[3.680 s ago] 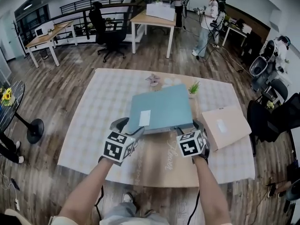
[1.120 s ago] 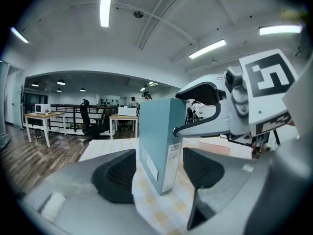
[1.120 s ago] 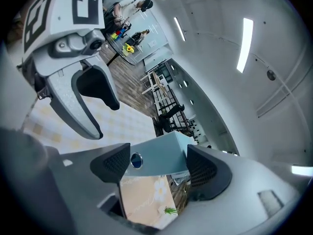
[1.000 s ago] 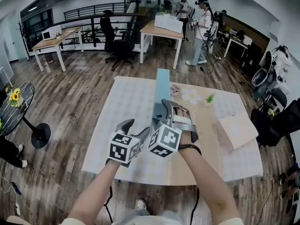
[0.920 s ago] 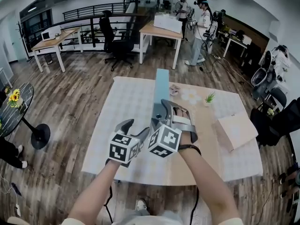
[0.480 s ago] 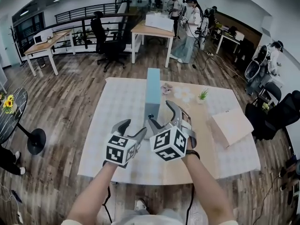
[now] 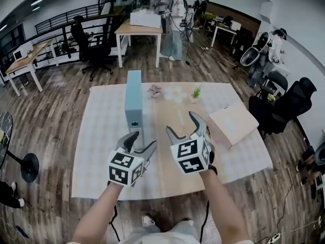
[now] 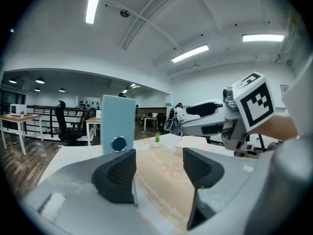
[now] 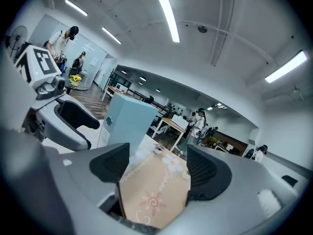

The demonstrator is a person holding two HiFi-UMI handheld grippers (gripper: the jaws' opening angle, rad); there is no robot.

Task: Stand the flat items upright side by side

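Floor: brown wood floor [image 7: 61,100] | Furniture: pale desk [image 7: 139,30] upper centre, black office chair [image 7: 86,47] and black railing [image 7: 61,19] upper left | Walls: white wall [image 7: 304,14] upper right | Light: ceiling strip lights [image 8: 95,1]

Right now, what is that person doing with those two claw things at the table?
A person holds a gripper in each hand over the table. The task is to stand flat things upright, side by side. The blue box file stands upright on the table's left part. The tan box file lies flat near the right edge, not yet stood up. The left gripper and the right gripper are both open and hold nothing.
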